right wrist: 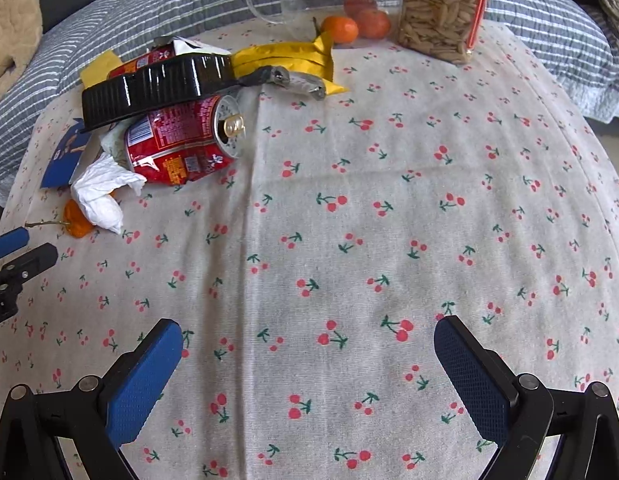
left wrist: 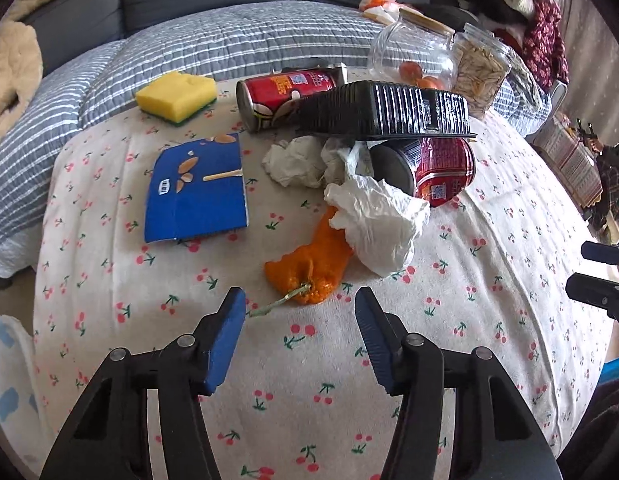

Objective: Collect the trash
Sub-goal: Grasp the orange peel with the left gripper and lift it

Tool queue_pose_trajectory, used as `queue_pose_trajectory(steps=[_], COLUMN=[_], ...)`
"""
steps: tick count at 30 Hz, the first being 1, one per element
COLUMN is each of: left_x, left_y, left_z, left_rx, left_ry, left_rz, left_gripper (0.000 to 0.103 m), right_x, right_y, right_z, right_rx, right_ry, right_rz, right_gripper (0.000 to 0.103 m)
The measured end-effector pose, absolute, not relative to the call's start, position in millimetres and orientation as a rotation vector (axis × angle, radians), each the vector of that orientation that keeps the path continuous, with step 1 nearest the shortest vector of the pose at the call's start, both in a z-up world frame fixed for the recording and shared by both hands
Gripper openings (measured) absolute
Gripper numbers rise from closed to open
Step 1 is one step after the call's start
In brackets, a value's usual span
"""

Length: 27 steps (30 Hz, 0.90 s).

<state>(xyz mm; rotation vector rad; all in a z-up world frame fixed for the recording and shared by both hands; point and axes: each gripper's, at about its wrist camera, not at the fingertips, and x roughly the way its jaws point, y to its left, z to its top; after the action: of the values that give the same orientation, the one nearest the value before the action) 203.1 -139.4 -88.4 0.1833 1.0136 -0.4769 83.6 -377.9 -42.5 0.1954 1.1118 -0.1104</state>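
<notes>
Just beyond orange peel [left wrist: 309,268], crumpled tissue [left wrist: 379,220] against red can [left wrist: 437,170].

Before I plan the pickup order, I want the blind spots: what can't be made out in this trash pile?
- Left wrist view: orange peel, far end under white tissue.
- Both views: what lies beneath the black tray.
- Right wrist view: blue carton mostly behind tray and tissue.

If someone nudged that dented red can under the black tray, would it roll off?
Probably not far. The dented red can lies on its side but is crumpled, so it would likely wobble, not roll. It looks empty and light. The black tray leaning on it could slip off.
</notes>
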Motion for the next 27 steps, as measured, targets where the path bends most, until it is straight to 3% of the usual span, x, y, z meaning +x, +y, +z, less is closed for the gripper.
queue_pose_trajectory(steps=[4,12,27], left_x=[212,218,193], left_y=[-149,-153,-92], left_z=[-98,-100,-66], left_rx=[0.206,0.209,0.105], left_ry=[1.005,0.98,1.009], left_rz=[-0.492,-0.536,-0.482], left_gripper=[0.056,0.032,0.029], right_x=[89,98,132], right_y=[-382,-383,-346], right_z=[-45,-50,-45], right_rx=[0.185,0.168,0.183], right_ry=[1.122,1.144,1.154], right_rz=[-0.111,-0.1,-0.058], right_gripper=[0.103,0.103,0.103])
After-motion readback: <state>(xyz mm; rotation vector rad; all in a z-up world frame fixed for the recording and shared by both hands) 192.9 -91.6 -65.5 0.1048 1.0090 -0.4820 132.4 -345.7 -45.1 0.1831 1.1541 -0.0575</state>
